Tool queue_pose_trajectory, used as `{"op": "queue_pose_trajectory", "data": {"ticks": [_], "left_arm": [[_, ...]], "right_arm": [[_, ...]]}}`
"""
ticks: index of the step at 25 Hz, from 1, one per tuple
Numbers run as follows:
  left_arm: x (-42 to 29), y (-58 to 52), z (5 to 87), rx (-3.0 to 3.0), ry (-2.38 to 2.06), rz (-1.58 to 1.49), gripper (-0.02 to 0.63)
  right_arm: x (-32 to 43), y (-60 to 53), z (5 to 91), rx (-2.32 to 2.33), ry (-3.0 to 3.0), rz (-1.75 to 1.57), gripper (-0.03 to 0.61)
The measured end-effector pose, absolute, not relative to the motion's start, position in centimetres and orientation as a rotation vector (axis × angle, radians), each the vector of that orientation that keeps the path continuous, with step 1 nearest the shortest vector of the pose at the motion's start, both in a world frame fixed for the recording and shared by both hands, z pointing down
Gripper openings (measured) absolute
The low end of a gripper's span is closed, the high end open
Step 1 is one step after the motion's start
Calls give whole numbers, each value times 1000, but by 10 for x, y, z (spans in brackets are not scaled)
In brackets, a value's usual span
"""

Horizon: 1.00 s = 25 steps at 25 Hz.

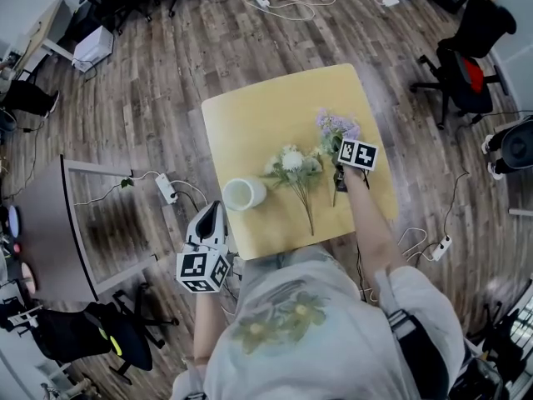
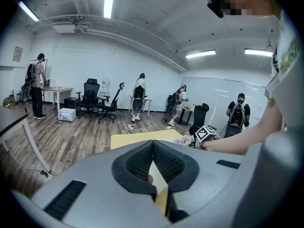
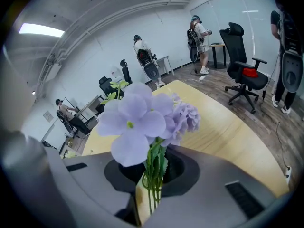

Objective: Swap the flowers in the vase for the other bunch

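On the yellow table point(image 1: 266, 115) a white vase point(image 1: 241, 195) stands near the front left corner, with nothing in it. A bunch of white and green flowers point(image 1: 293, 163) lies flat beside it, stems toward me. My right gripper point(image 1: 339, 176) is shut on the stems of a purple bunch point(image 1: 336, 128) at the table's right side. In the right gripper view the purple flowers point(image 3: 142, 120) rise from between the jaws of that gripper point(image 3: 152, 177). My left gripper point(image 1: 213, 209) hovers off the table's front left corner. Its jaws point(image 2: 152, 148) are shut with nothing between them.
A grey desk point(image 1: 50, 215) stands to my left, and a power strip point(image 1: 166, 188) with cables lies on the wood floor between it and the table. Black office chairs point(image 1: 462, 65) stand at the right. Several people stand at the far end of the room.
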<state>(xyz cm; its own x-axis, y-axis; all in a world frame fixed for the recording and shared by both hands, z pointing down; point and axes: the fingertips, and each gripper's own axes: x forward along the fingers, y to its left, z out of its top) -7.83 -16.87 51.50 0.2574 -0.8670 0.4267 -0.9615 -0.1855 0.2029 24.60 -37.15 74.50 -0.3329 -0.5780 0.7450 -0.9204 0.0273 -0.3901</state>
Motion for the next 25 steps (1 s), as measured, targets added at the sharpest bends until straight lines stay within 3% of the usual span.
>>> {"op": "queue_pose_trajectory", "data": {"ticks": [25], "left_arm": [[-93,-129,483,2248,-1583,192,18]], "right_arm": [[213,-307,613,1544,-2175,814,81]]}}
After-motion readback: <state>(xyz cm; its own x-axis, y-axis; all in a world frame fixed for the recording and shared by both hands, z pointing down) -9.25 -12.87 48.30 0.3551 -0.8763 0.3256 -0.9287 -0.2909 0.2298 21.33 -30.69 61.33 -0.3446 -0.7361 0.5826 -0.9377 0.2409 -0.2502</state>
